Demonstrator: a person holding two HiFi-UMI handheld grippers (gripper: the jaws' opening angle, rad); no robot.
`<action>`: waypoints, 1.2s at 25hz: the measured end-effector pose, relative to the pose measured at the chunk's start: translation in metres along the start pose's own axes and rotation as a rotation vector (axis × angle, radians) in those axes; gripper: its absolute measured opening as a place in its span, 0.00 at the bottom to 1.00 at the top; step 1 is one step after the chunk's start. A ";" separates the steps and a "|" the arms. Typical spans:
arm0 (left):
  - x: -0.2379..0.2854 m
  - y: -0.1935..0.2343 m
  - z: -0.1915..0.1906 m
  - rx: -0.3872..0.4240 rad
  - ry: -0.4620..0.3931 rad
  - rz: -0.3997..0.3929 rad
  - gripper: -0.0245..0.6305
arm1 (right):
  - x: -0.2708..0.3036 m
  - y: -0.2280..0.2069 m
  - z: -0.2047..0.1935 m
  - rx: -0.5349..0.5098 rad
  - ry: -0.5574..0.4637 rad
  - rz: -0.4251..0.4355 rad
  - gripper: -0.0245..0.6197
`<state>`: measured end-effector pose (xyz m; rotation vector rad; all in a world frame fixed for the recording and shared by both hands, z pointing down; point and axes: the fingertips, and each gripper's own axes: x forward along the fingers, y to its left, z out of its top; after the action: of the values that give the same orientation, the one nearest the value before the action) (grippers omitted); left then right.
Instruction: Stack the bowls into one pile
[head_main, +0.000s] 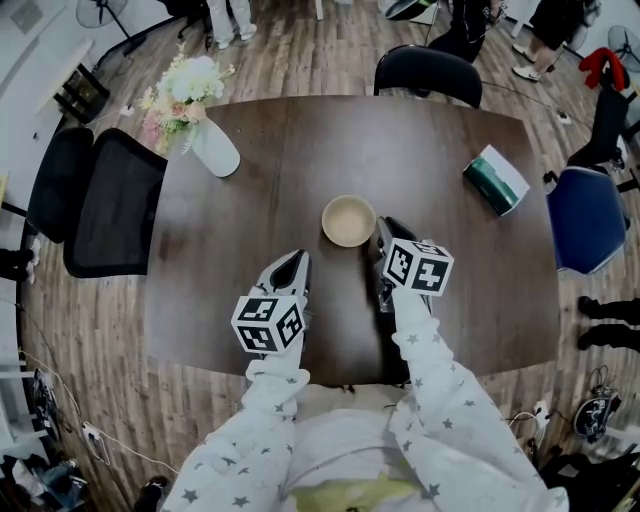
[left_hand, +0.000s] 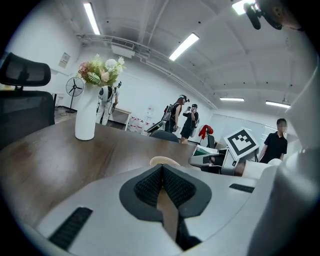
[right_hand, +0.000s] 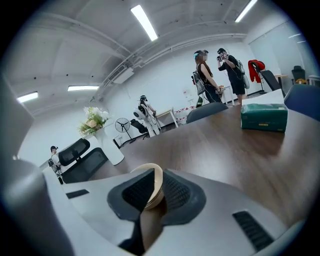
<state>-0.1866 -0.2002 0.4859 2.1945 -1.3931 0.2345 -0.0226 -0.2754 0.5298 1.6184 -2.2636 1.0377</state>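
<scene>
One beige bowl pile (head_main: 348, 220) sits upright at the middle of the dark wooden table (head_main: 270, 130). My right gripper (head_main: 382, 228) is at its near right edge. In the right gripper view the bowl's rim (right_hand: 146, 171) runs edge-on between the two black pads, and my right gripper (right_hand: 151, 188) stands partly open around it with no firm squeeze showing. My left gripper (head_main: 297, 258) hovers a short way to the near left of the pile. Its pads meet at the tips, and my left gripper (left_hand: 162, 169) has nothing between them; the bowl (left_hand: 165, 161) peeks just beyond.
A white vase of flowers (head_main: 215, 150) stands at the table's far left, and a green box (head_main: 497, 180) lies at the right. Black chairs (head_main: 115, 205) flank the left side, one is at the far edge (head_main: 428, 70), and a blue chair (head_main: 585, 220) is at the right. People stand in the background.
</scene>
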 end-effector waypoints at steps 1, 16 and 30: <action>-0.002 -0.003 0.002 0.001 -0.008 -0.001 0.08 | -0.004 -0.002 0.001 -0.003 -0.003 0.004 0.10; -0.049 -0.032 0.050 0.096 -0.202 -0.002 0.08 | -0.078 0.034 0.046 -0.144 -0.185 0.258 0.07; -0.093 -0.024 0.102 0.207 -0.311 0.054 0.08 | -0.142 0.052 0.093 -0.227 -0.386 0.277 0.07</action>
<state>-0.2211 -0.1709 0.3530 2.4442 -1.6611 0.0583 0.0107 -0.2158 0.3662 1.5472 -2.7993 0.5157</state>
